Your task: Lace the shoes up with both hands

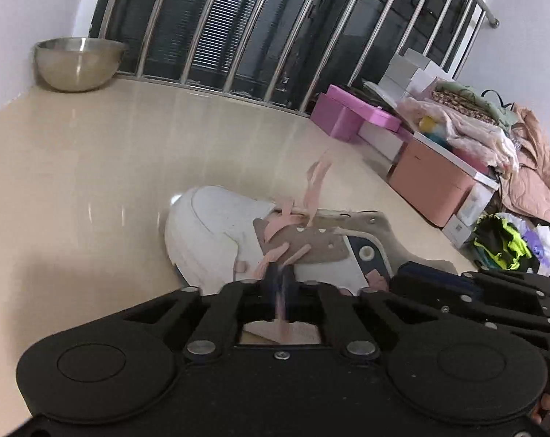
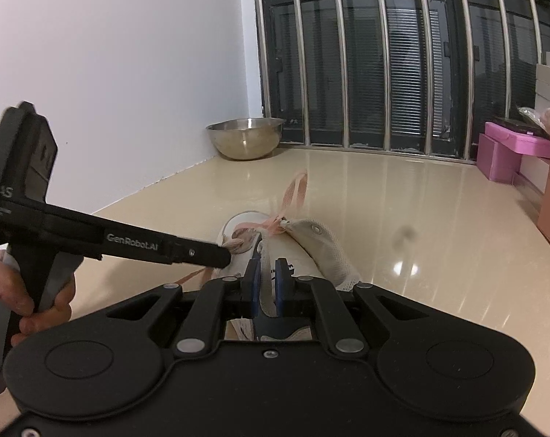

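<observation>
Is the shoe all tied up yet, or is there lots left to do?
Not yet. The pink lace already crosses the lower holes of the white shoe. Right now the left tool pinches one lace strand, while the right tool grips the shoe's rear edge. The holes nearer the ankle look empty, and a loose end sticks up untied.

L wrist: low, close | R wrist: behind | both see shoe (image 1: 238, 233)

Your floor (image 1: 103, 167) is glossy tile; bowl (image 1: 78, 62) at 10 o'clock brushed metal; shoe (image 1: 216, 229) smooth white leather-look, laces (image 1: 313, 189) pink cloth; grippers matt black plastic.
</observation>
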`<action>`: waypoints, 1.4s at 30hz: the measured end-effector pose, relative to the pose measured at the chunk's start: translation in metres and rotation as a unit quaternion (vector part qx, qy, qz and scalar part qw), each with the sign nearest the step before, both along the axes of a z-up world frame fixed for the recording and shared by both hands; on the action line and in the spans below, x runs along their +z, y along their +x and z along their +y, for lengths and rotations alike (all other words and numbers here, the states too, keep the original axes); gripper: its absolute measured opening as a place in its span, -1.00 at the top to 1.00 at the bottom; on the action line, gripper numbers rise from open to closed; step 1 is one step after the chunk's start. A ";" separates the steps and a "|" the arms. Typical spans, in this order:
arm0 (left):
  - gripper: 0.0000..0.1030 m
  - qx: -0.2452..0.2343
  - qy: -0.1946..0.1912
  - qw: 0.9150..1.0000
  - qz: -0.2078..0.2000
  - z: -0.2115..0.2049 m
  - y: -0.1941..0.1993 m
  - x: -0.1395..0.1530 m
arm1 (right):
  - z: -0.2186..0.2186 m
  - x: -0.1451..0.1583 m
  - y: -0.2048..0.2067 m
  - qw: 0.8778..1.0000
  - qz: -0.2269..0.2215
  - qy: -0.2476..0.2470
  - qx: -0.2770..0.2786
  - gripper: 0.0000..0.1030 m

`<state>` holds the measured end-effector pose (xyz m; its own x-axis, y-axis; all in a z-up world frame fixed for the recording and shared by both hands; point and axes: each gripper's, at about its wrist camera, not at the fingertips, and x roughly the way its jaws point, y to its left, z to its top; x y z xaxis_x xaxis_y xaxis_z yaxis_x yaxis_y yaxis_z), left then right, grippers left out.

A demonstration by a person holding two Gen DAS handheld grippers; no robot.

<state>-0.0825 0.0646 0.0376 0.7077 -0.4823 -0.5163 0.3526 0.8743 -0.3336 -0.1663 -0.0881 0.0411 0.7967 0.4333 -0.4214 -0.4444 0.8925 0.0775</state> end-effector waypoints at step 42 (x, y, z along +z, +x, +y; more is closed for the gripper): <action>0.68 0.091 -0.069 0.993 0.022 0.045 -0.132 -0.015 | -0.014 0.006 0.029 0.998 -0.030 0.002 -0.050 0.81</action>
<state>-0.2142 0.1097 0.0223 0.7679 -0.4163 -0.4868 0.1741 0.8671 -0.4668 -0.1373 -0.1023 0.0475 0.8600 0.3511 -0.3703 -0.3562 0.9327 0.0571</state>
